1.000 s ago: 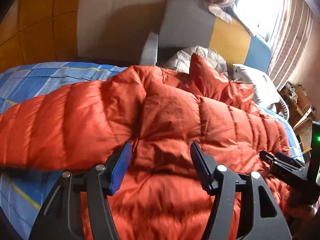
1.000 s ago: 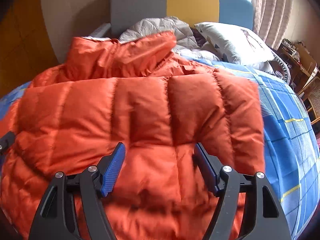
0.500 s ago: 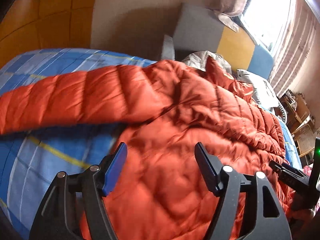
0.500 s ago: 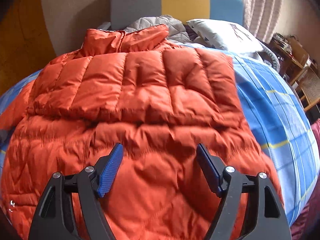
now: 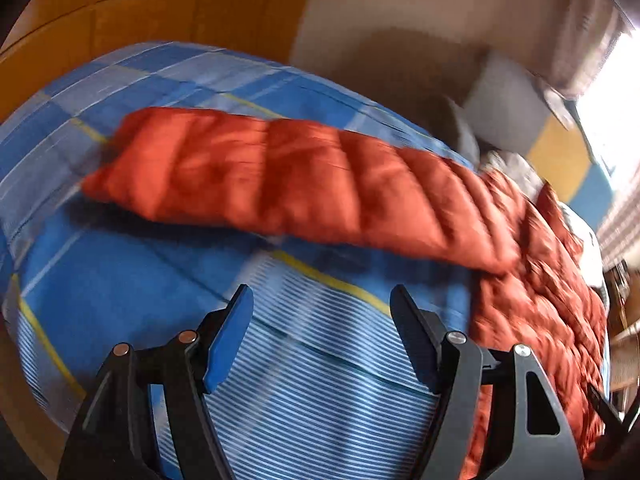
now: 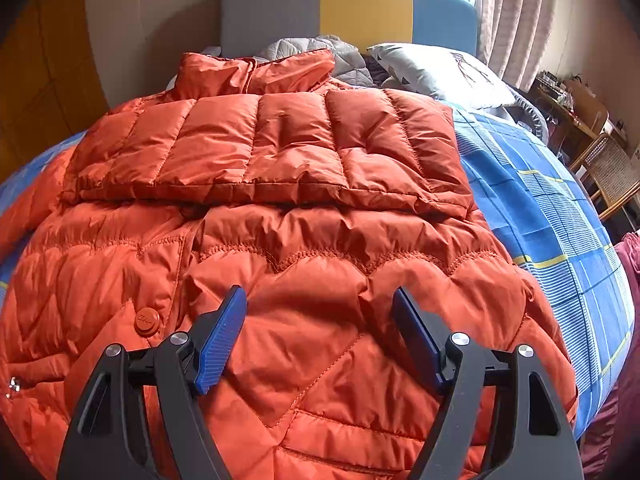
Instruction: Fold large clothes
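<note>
Now the puffy orange quilted down jacket lies on the blue plaid bed sheet, one sleeve folded across its chest. Judging so, the other sleeve, outstretched at ten o'clock, comes next. Left gripper and right gripper hold nothing, fingers wide apart; the left's have just been opening.

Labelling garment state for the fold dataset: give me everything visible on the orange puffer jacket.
The orange quilted puffer jacket, of shiny nylon-like fabric, lies spread front-up on the blue plaid bedsheet. Its collar points toward the headboard, and a snap button shows near the front opening. One sleeve is folded across the chest; the other sleeve lies stretched out sideways on the sheet. Neither pair of tongs touches it.
</note>
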